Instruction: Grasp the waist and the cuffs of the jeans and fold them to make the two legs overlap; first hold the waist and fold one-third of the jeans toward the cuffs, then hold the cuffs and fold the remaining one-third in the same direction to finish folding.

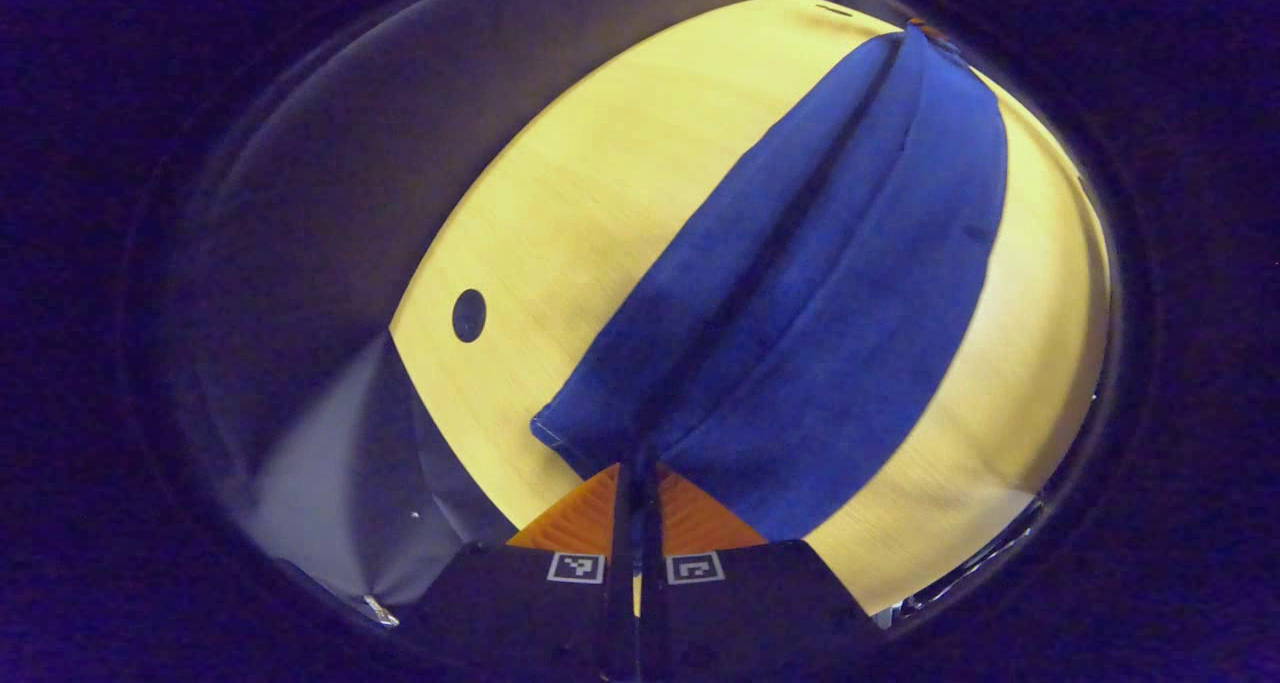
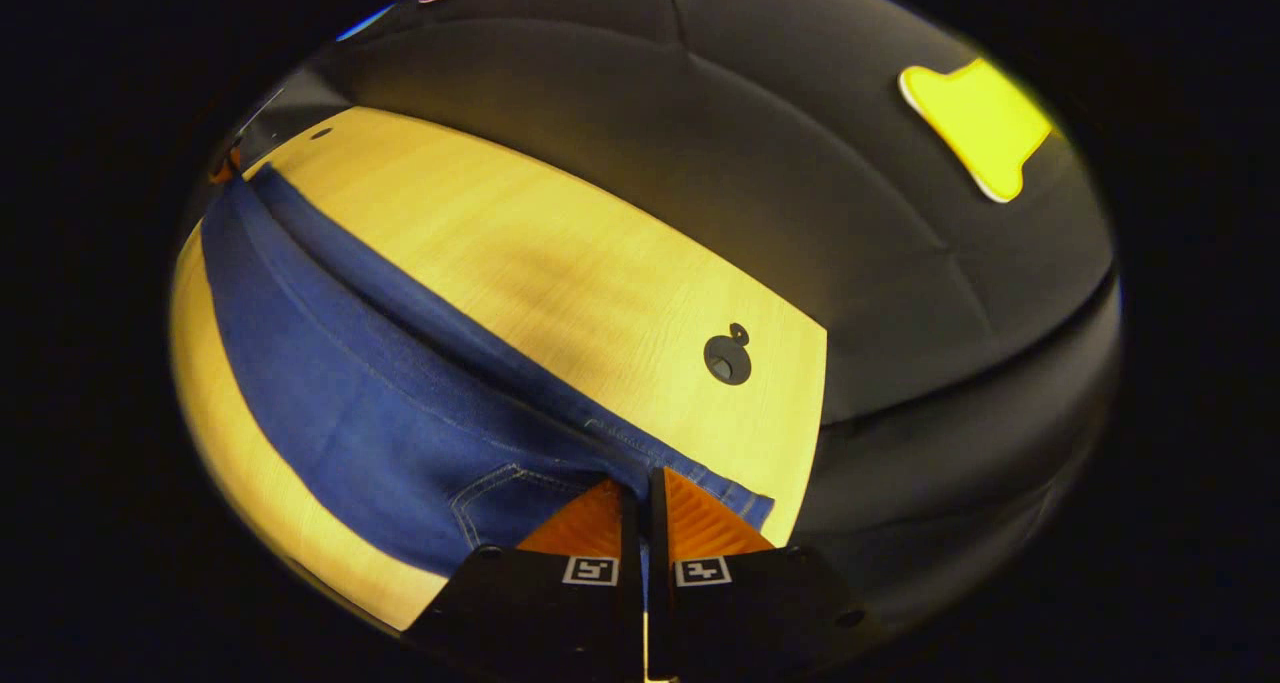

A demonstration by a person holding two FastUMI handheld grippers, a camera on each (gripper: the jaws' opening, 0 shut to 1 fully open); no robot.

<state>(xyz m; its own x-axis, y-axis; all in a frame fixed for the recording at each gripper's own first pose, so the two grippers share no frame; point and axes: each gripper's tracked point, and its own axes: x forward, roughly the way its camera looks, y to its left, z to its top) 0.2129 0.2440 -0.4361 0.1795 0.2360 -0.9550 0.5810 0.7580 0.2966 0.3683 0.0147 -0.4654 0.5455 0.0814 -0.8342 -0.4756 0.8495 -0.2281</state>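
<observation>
On the pale wooden surface [image 1: 560,213] lay one pair of blue jeans [image 1: 800,293], stretched lengthwise, legs side by side with a dark crease between them.

Left gripper [image 1: 636,473]: jaws nearly closed, pinching the cuff end of the jeans where the two legs met. The cuff corner [image 1: 548,431] lay flat just beside it, close to the surface's edge.

Right gripper [image 2: 636,491]: jaws nearly closed on the waist end; a stitched back pocket [image 2: 500,503] lay just to one side of them, the waistband [image 2: 690,463] running past toward the surface's edge.

Other items: one dark round cable hole [image 1: 469,315] set in the surface, apart from the denim; black booth cloth [image 2: 700,143] beyond the edge. Nothing lay across the jeans.
</observation>
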